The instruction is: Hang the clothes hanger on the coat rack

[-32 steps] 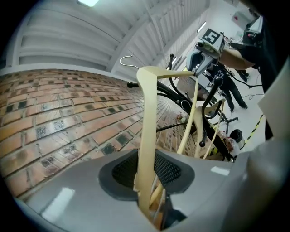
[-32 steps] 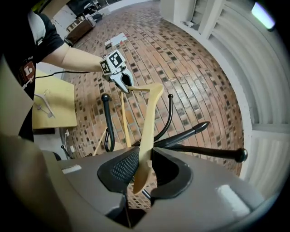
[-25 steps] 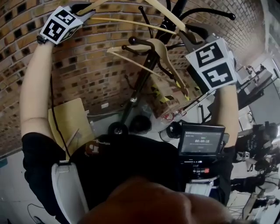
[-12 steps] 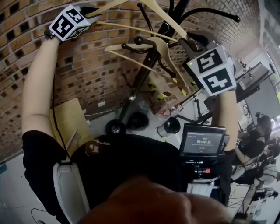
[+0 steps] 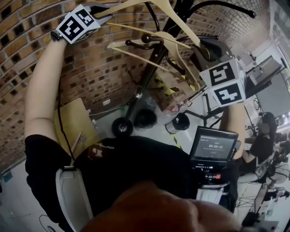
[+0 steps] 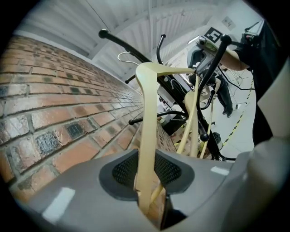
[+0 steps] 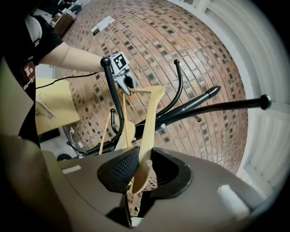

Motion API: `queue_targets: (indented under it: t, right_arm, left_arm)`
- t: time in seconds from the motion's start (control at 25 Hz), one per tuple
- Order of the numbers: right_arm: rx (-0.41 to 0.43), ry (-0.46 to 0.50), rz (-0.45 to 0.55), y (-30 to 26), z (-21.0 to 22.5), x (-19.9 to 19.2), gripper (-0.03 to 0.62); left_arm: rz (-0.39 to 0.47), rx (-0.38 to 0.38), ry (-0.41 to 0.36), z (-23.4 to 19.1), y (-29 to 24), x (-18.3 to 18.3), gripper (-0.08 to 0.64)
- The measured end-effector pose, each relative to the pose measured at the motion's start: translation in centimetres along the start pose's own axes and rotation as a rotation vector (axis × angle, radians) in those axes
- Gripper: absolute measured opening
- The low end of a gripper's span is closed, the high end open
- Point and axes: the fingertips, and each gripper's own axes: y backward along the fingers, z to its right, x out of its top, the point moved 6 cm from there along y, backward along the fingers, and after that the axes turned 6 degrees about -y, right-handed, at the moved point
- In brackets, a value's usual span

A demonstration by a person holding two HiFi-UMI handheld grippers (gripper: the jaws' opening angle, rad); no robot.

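Note:
A pale wooden clothes hanger (image 5: 179, 20) is held up between both grippers, close to the top of the black coat rack (image 5: 149, 72). My left gripper (image 5: 105, 9) is shut on one end of it; in the left gripper view the hanger arm (image 6: 147, 131) runs straight out between the pads. My right gripper (image 5: 199, 45) is shut on the other end, and the right gripper view shows that hanger tip (image 7: 146, 165) pinched in the jaws. A second wooden hanger (image 5: 165, 45) hangs on a rack hook just below. The rack's knobbed hooks (image 7: 213, 108) spread beyond the held hanger.
A brick wall (image 5: 90, 68) stands right behind the rack. The rack's wheeled base (image 5: 122, 128) rests on the floor beside a cardboard sheet (image 5: 74, 120) and a taped cardboard box (image 5: 174, 97). A small monitor (image 5: 213, 145) sits at my right hip. Desks and equipment fill the right side.
Both grippers have carried the hanger lower against the rack's hooks; the right gripper's cube has dropped in view and the left has shifted right. Both grips are unchanged.

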Motion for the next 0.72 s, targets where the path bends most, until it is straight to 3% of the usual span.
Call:
queue_targets:
  t: [0.24, 0.52, 0.72]
  right_arm:
    - [-0.023, -0.005, 0.01, 1.4, 0.1, 0.1, 0.106]
    - [-0.072, -0.019, -0.016, 2.9, -0.2, -1.2, 0.106]
    - [-0.054, -0.071, -0.04, 2.6, 0.1, -2.9, 0.106]
  left_arm:
    - [0.016, 0.018, -0.04, -0.9, 0.4, 1.7, 0.098]
    - [0.052, -0.014, -0.055, 0.2, -0.6, 2.8, 0.098]
    - [0.042, -0.031, -0.092, 0.7, -1.6, 4.0, 0.098]
